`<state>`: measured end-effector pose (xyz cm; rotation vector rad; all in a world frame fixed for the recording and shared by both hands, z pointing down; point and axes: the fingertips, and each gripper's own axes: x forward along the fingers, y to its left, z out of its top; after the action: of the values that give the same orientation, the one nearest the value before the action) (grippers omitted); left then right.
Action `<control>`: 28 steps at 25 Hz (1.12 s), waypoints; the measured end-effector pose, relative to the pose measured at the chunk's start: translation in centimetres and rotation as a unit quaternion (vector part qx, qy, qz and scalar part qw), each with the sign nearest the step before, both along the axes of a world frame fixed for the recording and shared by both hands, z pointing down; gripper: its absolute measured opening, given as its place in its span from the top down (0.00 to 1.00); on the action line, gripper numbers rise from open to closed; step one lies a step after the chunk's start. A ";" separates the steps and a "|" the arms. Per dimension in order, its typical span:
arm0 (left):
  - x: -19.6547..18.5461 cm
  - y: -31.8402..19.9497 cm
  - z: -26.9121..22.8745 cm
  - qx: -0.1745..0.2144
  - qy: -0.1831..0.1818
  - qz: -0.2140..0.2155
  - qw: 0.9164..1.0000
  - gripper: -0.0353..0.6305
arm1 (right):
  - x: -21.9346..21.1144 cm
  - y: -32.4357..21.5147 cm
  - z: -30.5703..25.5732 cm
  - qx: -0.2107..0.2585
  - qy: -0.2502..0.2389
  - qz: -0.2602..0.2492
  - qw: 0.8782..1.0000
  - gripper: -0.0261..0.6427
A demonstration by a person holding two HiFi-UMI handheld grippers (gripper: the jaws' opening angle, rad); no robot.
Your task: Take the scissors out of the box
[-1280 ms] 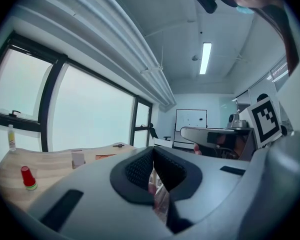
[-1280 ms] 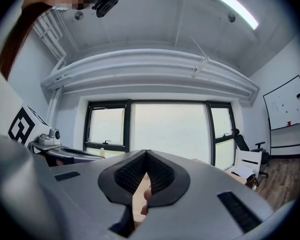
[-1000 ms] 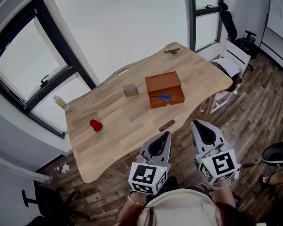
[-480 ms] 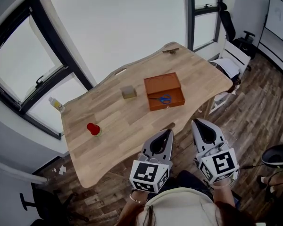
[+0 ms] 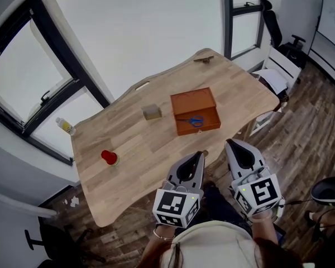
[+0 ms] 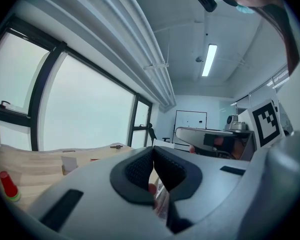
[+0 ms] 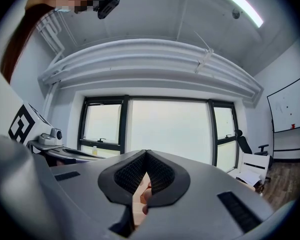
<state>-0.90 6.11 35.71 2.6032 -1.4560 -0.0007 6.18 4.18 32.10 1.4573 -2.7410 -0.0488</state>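
While both grippers hang short of the box, the step in hand is the approach, nothing grasped yet. Left gripper has its pads pressed together with nothing between them, and it sits at the near edge of the bench. Right gripper is fully closed too and empty, just off the bench edge to the right. Both point roughly level toward the window. Scissors, blue handles, lie flat in the front part of the brown box, which stands mid-bench, well apart from both grippers. The box looks open, though how its lid stands I cannot tell. Also on the bench: a small tan block just left of the box, a red object near the left edge, and a dark item at the far end. Next move, I judge: carry one gripper forward over the box, spread its jaws, tip it down and close on the scissors near the handles. They are thin and flat, so the pads need to get low, and the front wall may crowd the approach.
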 end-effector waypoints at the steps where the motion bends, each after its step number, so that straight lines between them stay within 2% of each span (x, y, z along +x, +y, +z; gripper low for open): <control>1: 0.0 -0.6 0.0 0.000 -0.001 -0.001 1.000 0.92 | 0.0 -0.6 0.0 0.001 -0.001 -0.001 1.000 0.92; 14: -0.5 -8.5 0.6 -0.008 -0.005 -0.024 1.000 0.92 | -1.6 -8.7 1.2 -0.009 0.028 -0.040 0.999 0.92; 28: -1.1 -15.3 1.8 -0.028 0.002 -0.056 0.998 0.92 | -2.5 -15.9 3.8 -0.047 0.053 -0.091 0.993 0.92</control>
<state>-2.04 -9.24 37.49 2.4733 -1.5736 0.0207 3.73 -11.71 35.88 1.1463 -2.7399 -0.0021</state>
